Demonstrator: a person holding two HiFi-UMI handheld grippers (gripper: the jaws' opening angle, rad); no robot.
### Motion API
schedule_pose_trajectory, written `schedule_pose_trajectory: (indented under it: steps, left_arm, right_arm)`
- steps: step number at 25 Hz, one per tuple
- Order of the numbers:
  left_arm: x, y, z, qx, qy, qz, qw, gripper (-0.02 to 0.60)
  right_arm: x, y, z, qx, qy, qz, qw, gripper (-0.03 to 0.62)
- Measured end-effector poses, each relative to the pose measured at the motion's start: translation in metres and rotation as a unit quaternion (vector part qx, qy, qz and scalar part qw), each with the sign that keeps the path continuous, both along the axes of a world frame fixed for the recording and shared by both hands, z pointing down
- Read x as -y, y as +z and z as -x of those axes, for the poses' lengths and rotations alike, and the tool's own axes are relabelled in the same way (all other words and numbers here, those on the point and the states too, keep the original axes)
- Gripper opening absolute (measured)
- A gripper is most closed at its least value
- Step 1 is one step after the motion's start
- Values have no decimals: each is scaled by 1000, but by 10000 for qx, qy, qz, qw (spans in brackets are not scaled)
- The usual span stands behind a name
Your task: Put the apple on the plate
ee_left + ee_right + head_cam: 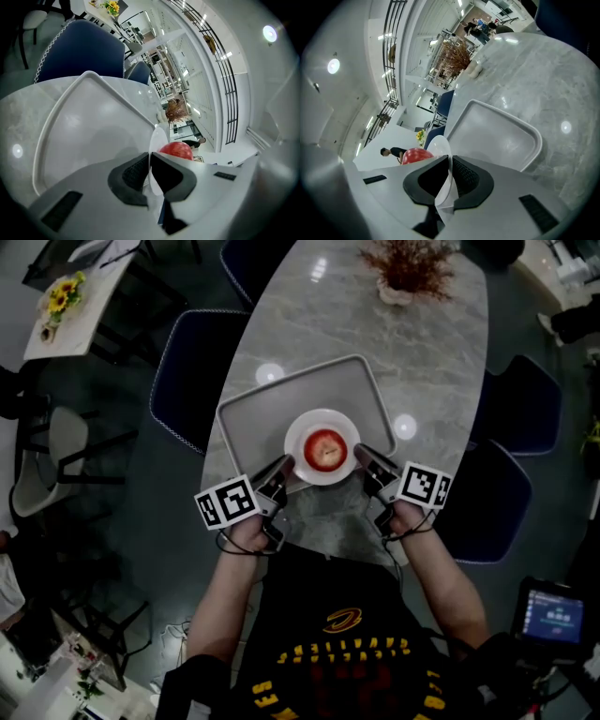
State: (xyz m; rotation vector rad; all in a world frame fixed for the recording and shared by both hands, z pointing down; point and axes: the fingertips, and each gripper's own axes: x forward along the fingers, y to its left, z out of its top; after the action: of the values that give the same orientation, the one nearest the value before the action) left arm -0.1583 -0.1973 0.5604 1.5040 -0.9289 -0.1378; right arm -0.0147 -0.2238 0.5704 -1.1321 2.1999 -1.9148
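Left hand-held gripper [282, 468] and right hand-held gripper [363, 458] are pinching the plate [298, 427] rim at 9 and 3 o'clock, balancing it level over the tray [253, 413] so the apple [324, 449] isn't rolling off.

No text, number or brand can be read. The yellow emblem and lettering on the person's black shirt [330, 651] are too blurred to be made out, and so is the lit blue screen of the small black device [556, 613]. Only black-and-white square patterns are borne by the marker cubes [227, 502] [425, 485].
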Motion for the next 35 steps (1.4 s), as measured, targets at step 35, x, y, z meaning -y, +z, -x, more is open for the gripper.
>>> schedule_pose_trajectory:
  steps: [35]
  left_arm:
    - [56,85,38,223,-42,823,9964,23]
  right_arm:
    - [69,78,37,-1094,-503,386,9920,37]
